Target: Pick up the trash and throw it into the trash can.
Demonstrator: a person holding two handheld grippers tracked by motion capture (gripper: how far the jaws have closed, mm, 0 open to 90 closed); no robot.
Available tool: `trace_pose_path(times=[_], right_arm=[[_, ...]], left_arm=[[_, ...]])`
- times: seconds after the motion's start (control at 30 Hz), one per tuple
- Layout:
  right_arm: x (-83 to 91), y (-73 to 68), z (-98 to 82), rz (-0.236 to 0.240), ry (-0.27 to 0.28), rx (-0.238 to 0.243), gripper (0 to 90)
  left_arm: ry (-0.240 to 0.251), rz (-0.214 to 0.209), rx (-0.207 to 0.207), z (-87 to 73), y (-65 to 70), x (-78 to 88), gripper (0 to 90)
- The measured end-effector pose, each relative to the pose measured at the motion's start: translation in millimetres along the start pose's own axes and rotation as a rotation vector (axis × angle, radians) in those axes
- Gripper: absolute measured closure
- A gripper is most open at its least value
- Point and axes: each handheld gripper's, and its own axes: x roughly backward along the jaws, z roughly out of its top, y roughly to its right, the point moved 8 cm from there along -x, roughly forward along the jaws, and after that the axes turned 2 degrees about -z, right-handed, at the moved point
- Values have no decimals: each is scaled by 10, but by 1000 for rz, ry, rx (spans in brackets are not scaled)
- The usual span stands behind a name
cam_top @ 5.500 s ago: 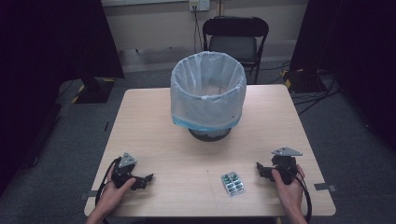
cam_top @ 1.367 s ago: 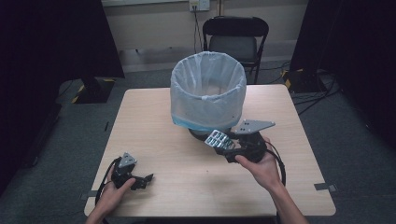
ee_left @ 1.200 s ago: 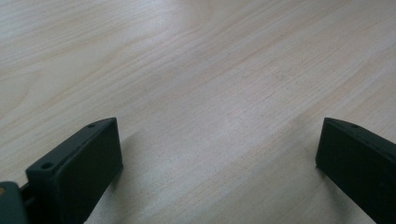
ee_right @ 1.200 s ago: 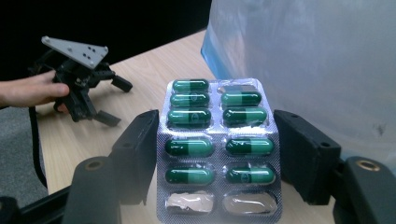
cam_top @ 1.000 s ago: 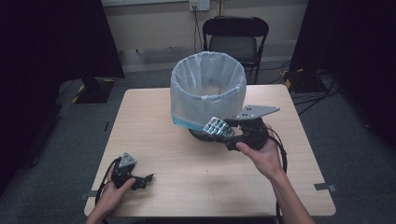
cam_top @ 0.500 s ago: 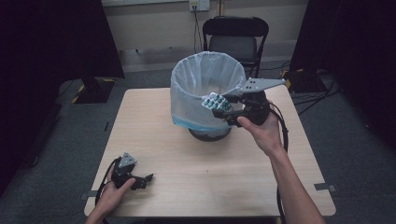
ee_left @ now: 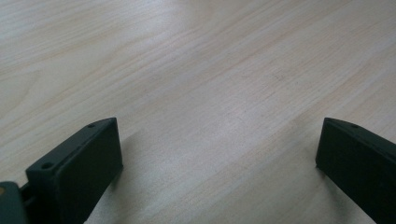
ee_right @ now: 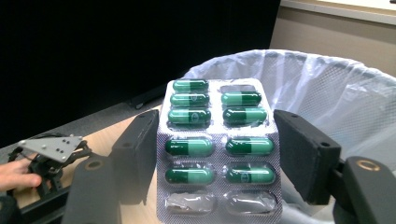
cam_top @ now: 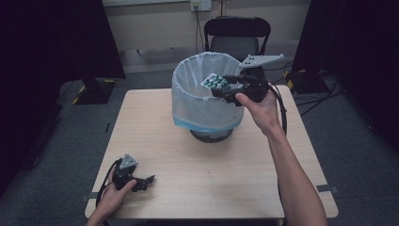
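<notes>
**Blister pack held over the lined bin**

Item: blister pack [ee_right: 219, 149] of green capsules, silver foil. In my right gripper view I count nine capsules in two columns; the top right pocket and the two bottom pockets are flattened and hold none. In the high view the blister pack [cam_top: 216, 82] is a small tilted card above the bin's open mouth, capsules too small to count.

Holder: my right gripper [cam_top: 229, 88], raised over the bin's right rim, its jaws pinching the pack by its two long edges. My right gripper view shows the pads [ee_right: 140, 149] against the foil on both sides.

Receptacle: bin [cam_top: 207, 101] with a white plastic liner, standing on the table's far half, near the middle of the far edge.

Other tool: my left gripper [cam_top: 141, 182] lies on the table [cam_top: 197, 179] near the near left corner, my hand on it. My left gripper view shows its jaws spread wide over bare light wood, nothing between them.

Surface: pale wood-grain table, square, its near half bare apart from the left gripper.

Room: grey floor, dark curtains at both sides, a black chair [cam_top: 237, 40] behind the far edge, cables on the floor at the right.
</notes>
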Motion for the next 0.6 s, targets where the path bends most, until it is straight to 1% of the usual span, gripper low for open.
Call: trace_pose_path(times=[0.03,0.07,0.1,0.13,0.17,0.2,0.27,0.3,0.33,0.43,0.53,0.6], right_arm=[[-14,16,14,-11,-7,1,337],[-27,25,32,-11,-11,5,336],[-47,50,80,-4,-5,-6,336],[-47,50,80,-4,-5,-6,336],[-70,92,125,-7,-1,-16,337],[-70,92,125,-7,-1,-16,337],[-101,141,156,-13,-3,-23,337],[-121,162,164,-10,-7,-27,337],[-166,206,172,-19,-18,-28,336],[-209,243,182,-17,-26,-34,336],[-268,299,200,-35,-36,-46,336],[-315,337,202,-59,-56,-49,336]], left_arm=[[1,-1,4,0,3,-1,0],[0,-1,3,-1,2,0,0],[0,0,0,-1,-1,1,0],[-1,-1,-1,-1,-1,1,0],[0,-1,-1,-1,-1,1,0],[0,0,-1,-1,-1,1,0],[-1,0,0,-1,0,1,0],[0,-1,0,-1,0,1,0],[0,0,1,-1,0,1,0],[0,0,2,-1,0,1,0],[0,-1,1,-1,0,1,0],[0,-1,1,0,0,1,0]])
